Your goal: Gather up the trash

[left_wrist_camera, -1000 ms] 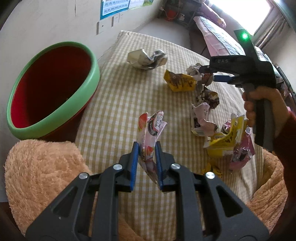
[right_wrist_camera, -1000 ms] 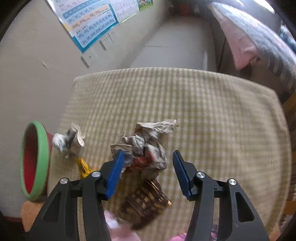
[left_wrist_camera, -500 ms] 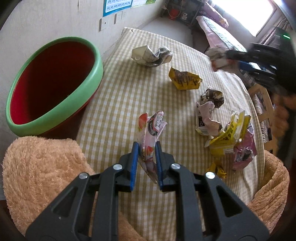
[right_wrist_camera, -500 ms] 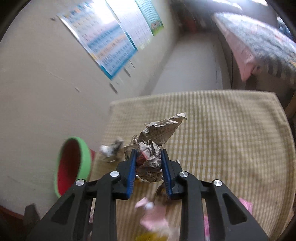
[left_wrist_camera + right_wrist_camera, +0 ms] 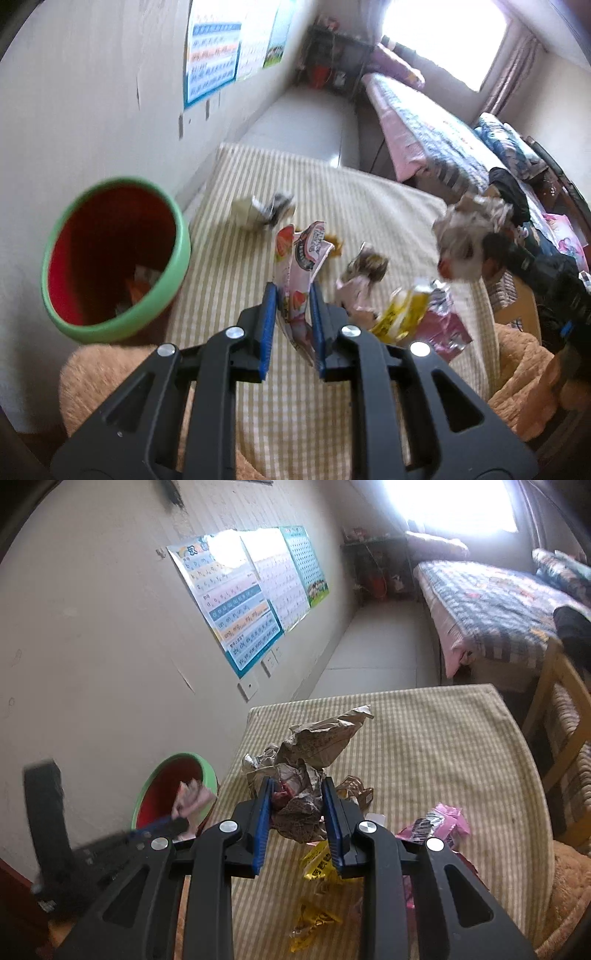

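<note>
My left gripper (image 5: 292, 295) is shut on a pink strawberry-print wrapper (image 5: 301, 258), held up above the checked table (image 5: 236, 236). My right gripper (image 5: 298, 794) is shut on a ball of crumpled brownish paper (image 5: 312, 746), lifted clear of the table (image 5: 424, 738). In the left wrist view that paper ball (image 5: 463, 236) hangs at the right, blurred. The red bin with a green rim (image 5: 114, 254) stands left of the table with some trash inside it. In the right wrist view the bin (image 5: 173, 786) lies beyond my left gripper (image 5: 162, 825) and its wrapper (image 5: 192, 797).
On the table lie a white crumpled wrapper (image 5: 262, 212), a brown and pink one (image 5: 364, 277), yellow (image 5: 404, 310) and pink (image 5: 443, 328) packets. A fuzzy orange cover (image 5: 96, 384) edges the near side. A bed (image 5: 436, 136) and a wooden chair (image 5: 557, 716) stand to the right.
The right gripper shut on the crumpled paper and lifted it up off the table, toward the bin side. The left gripper rose with the pink wrapper still in it.
</note>
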`<state>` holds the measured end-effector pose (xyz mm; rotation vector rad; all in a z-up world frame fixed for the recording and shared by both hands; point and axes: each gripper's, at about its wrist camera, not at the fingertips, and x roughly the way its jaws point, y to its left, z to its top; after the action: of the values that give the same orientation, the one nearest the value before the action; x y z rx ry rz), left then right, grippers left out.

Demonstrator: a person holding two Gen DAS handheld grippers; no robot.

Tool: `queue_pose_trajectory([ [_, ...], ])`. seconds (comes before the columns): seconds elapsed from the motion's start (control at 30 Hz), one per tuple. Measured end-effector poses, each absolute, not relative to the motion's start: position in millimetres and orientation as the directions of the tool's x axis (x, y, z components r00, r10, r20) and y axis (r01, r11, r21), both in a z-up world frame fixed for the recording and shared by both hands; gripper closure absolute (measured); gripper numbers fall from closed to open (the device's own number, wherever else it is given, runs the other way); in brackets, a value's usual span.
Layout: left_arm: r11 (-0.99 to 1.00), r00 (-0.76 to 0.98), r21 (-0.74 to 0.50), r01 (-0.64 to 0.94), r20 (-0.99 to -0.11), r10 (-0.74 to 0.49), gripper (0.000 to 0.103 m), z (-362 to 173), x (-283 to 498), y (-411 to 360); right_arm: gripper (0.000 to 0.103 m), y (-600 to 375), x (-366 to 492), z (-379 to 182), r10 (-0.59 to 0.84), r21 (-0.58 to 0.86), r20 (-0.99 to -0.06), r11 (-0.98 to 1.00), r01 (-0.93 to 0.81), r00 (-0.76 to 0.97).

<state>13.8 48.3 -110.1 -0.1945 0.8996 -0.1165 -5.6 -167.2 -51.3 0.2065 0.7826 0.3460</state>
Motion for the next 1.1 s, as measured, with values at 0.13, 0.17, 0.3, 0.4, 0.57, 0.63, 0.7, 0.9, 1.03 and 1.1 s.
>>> queue_pose_trajectory([
  [0.13, 0.983, 0.664, -0.179, 0.039, -0.730, -0.159, 0.086, -87, 11, 44, 0.077, -165, -11, -42, 0.374, 0.294, -0.635, 0.926, -0.237, 0.676],
  [0.17, 0.985, 0.672, -0.170, 0.040, -0.725, -0.153, 0.086, -84, 11, 45, 0.077, -162, -12, -39, 0.374, 0.289, -0.631, 0.926, -0.241, 0.680],
  [0.3, 0.991, 0.707, -0.129, 0.035, -0.697, -0.116, 0.086, -68, 6, 48, 0.077, -158, -14, -33, 0.379, 0.280, -0.619, 0.925, -0.258, 0.688],
  [0.4, 0.991, 0.719, -0.129, 0.023, -0.686, -0.106, 0.086, -61, 5, 54, 0.077, -154, -13, -32, 0.385, 0.277, -0.617, 0.923, -0.269, 0.686],
  [0.57, 0.993, 0.734, -0.119, 0.000, -0.674, -0.081, 0.086, -56, 1, 63, 0.077, -145, -15, -30, 0.400, 0.273, -0.614, 0.917, -0.292, 0.680],
  [0.63, 0.993, 0.736, -0.121, -0.009, -0.672, -0.075, 0.086, -56, 1, 66, 0.077, -140, -15, -29, 0.409, 0.274, -0.613, 0.913, -0.303, 0.676],
  [0.7, 0.992, 0.739, -0.124, -0.020, -0.670, -0.069, 0.086, -55, 1, 71, 0.077, -136, -15, -29, 0.415, 0.270, -0.613, 0.910, -0.315, 0.672],
  [0.9, 0.991, 0.744, -0.123, -0.044, -0.667, -0.050, 0.086, -56, 0, 78, 0.077, -123, -15, -29, 0.430, 0.259, -0.616, 0.902, -0.345, 0.660],
  [1.03, 0.991, 0.743, -0.127, -0.053, -0.667, -0.046, 0.086, -59, -1, 80, 0.077, -117, -14, -31, 0.443, 0.265, -0.621, 0.895, -0.359, 0.646],
  [1.1, 0.990, 0.743, -0.130, -0.059, -0.668, -0.043, 0.086, -60, -1, 83, 0.077, -114, -14, -32, 0.445, 0.259, -0.624, 0.893, -0.367, 0.642],
])
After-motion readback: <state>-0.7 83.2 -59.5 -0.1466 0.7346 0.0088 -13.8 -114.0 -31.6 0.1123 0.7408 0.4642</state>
